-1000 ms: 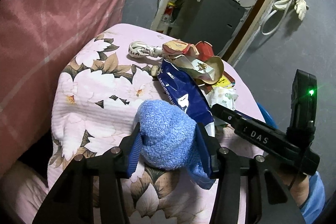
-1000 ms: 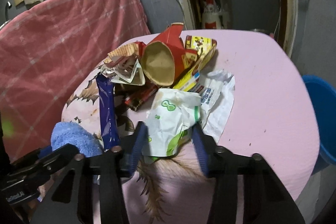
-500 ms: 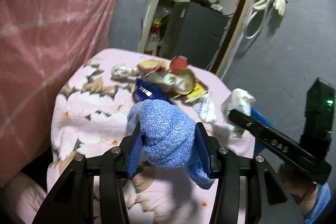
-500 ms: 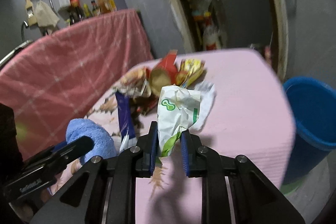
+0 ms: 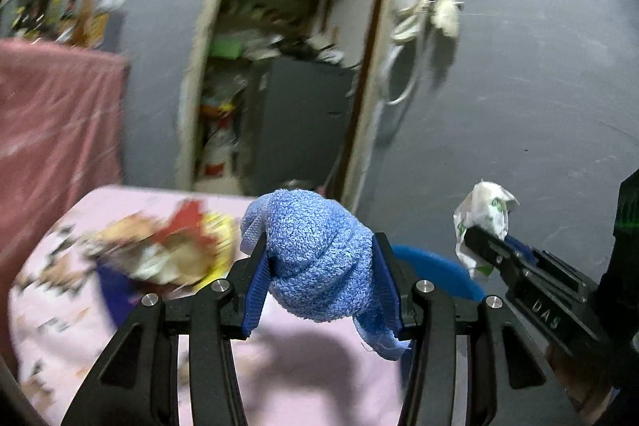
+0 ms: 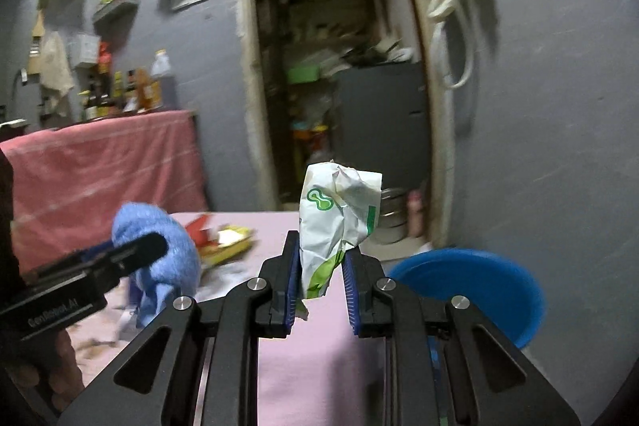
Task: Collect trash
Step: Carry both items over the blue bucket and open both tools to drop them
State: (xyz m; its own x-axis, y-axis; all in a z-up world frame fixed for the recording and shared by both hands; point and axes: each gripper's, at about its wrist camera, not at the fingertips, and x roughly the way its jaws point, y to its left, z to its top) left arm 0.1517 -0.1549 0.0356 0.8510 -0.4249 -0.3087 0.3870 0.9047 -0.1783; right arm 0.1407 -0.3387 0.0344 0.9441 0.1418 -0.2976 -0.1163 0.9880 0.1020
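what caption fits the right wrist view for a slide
Right claw shut on crumpled white-and-green paper wrapper, raised beside round blue plastic basin.

We hold the towel (image 5: 315, 254) in the left hand-held gripper (image 5: 319, 286) and the wrapper (image 6: 339, 222) in the right hand-held gripper (image 6: 321, 286), both above the tabletop (image 6: 319, 366). The litter pile (image 5: 167, 250) lies on it to our left; the basin (image 6: 471, 286) stands off its right edge, the doorway (image 6: 335, 66) behind.

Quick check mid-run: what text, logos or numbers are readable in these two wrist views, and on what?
"DAS": white letters on the right gripper body, left wrist view.
"CenRobot.AI", roughly; slightly blurred: on the left gripper body, right wrist view.
Green looped logo, no readable words: on the crumpled white wrapper.
Bottle labels on the shelf and the trash pile: too blurred.
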